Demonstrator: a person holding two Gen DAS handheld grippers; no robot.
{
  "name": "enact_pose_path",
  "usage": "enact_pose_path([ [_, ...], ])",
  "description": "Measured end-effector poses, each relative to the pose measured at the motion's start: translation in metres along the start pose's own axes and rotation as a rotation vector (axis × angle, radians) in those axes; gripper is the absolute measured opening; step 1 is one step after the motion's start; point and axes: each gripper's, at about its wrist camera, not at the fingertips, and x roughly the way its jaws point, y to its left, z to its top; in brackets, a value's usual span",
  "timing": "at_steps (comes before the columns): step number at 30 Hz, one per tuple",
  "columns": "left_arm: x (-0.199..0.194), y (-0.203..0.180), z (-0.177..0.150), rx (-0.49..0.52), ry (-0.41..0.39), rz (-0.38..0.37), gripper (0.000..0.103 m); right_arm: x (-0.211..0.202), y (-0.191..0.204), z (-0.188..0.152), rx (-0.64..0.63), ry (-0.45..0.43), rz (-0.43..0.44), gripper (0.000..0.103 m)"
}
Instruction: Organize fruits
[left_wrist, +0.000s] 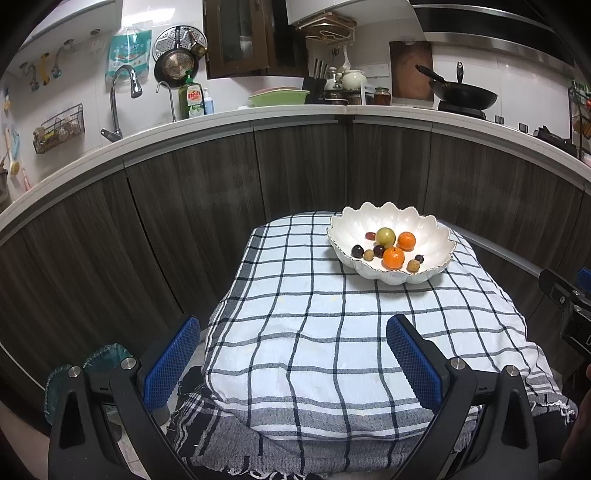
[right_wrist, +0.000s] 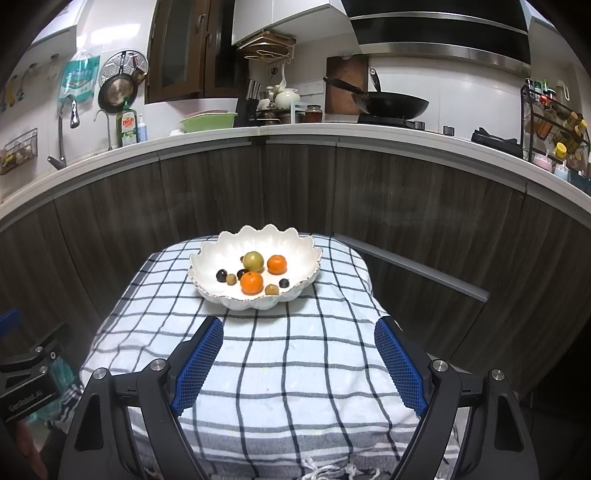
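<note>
Small counter (right_wrist: 280, 369) draped in a white cloth with dark checks (left_wrist: 314, 332), standing in front of dark wood-grain kitchen cabinets (left_wrist: 184, 192). At the far end of the cloth, a white scalloped bowl (right_wrist: 221, 251) with a thin gold rim, holding all the fruit. Inside the bowl: a yellow-green round fruit (right_wrist: 253, 261) toward the back, one orange (right_wrist: 277, 264) just beside it, a second orange (right_wrist: 252, 283) nearer the front, and several small dark and tan fruits scattered around them. Near edge of the cloth, well short of the bowl: left gripper (left_wrist: 291, 332) and right gripper (right_wrist: 299, 336), each hovering above the fabric, blue-padded jaws spread wide, nothing between them.
</note>
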Motion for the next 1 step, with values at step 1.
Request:
enact_pose_path([
  [1,0.0014,-0.0003,-0.0003,0.002,0.006,0.0,0.103,0.0007,-0.0002,-0.0003,0.001,0.001,-0.001,0.085],
])
